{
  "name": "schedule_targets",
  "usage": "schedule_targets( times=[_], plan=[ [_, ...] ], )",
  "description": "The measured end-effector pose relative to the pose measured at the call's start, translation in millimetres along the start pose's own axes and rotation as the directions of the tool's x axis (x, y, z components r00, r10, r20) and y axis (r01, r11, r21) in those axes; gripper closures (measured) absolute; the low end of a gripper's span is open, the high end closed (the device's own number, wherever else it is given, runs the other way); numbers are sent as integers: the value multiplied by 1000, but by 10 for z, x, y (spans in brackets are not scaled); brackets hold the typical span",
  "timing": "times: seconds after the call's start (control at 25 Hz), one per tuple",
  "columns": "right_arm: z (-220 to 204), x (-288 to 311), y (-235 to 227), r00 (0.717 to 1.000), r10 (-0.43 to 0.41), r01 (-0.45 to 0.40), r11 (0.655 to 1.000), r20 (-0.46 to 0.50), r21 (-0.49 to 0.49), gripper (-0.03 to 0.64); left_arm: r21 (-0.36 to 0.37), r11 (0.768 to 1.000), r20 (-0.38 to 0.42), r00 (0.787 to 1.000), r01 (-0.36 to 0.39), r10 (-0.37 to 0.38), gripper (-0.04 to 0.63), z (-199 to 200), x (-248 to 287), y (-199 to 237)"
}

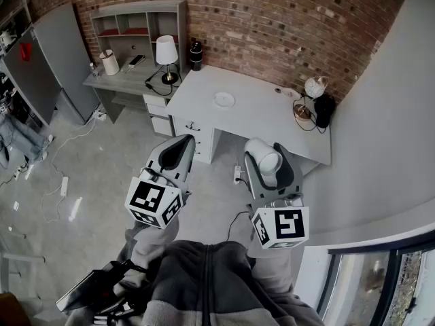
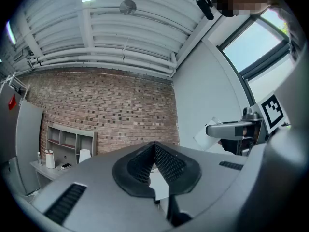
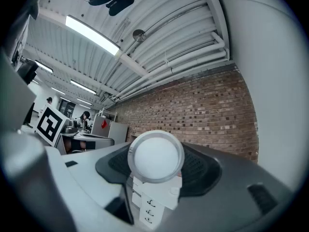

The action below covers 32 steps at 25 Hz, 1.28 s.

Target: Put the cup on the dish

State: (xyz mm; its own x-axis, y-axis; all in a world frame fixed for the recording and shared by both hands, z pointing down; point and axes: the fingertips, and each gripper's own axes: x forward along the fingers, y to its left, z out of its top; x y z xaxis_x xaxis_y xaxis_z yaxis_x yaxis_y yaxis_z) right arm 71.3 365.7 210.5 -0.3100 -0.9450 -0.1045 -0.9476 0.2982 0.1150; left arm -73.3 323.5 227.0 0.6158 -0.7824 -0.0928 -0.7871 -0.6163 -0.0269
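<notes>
White cup (image 3: 155,156) lying sideways between right gripper (image 1: 267,161) jaws, pads clamped on its sides, left gripper (image 2: 154,146) jaws closed together, empty, dish (image 1: 223,100) on desk (image 1: 262,117) well ahead

cup (image 1: 264,158) sides hidden between fingers (image 1: 292,176), dish (image 1: 223,100) detail too small

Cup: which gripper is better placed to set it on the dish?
Right. The right gripper holds the white cup between its jaws; the left gripper is shut and empty. The dish sits on the white desk ahead, both grippers short of it.
</notes>
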Motion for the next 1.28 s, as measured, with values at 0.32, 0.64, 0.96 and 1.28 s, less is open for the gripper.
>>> schedule_targets(
  times=[0.32, 0.64, 0.96, 1.28],
  plan=[
    [-43, -21, -48, 999, 41, -41, 999, 4, -9, 348, -4, 1000, -17, 1000, -8, 8, 594, -67, 63, -116],
    [-126, -131, -119, 998, 58, -58, 998, -5, 18, 348, -2, 1000, -31, 999, -25, 25, 594, -132, 45, -259],
    [-309, -333, -234, 998, 68, -68, 997, -15, 37, 348, 3, 999, -45, 998, -35, 35, 594, -285, 38, -463],
    [-431, -206, -245, 996, 86, -85, 996, -33, 37, 348, -4, 1000, -60, 998, -24, 24, 594, -404, 192, -427]
  ],
)
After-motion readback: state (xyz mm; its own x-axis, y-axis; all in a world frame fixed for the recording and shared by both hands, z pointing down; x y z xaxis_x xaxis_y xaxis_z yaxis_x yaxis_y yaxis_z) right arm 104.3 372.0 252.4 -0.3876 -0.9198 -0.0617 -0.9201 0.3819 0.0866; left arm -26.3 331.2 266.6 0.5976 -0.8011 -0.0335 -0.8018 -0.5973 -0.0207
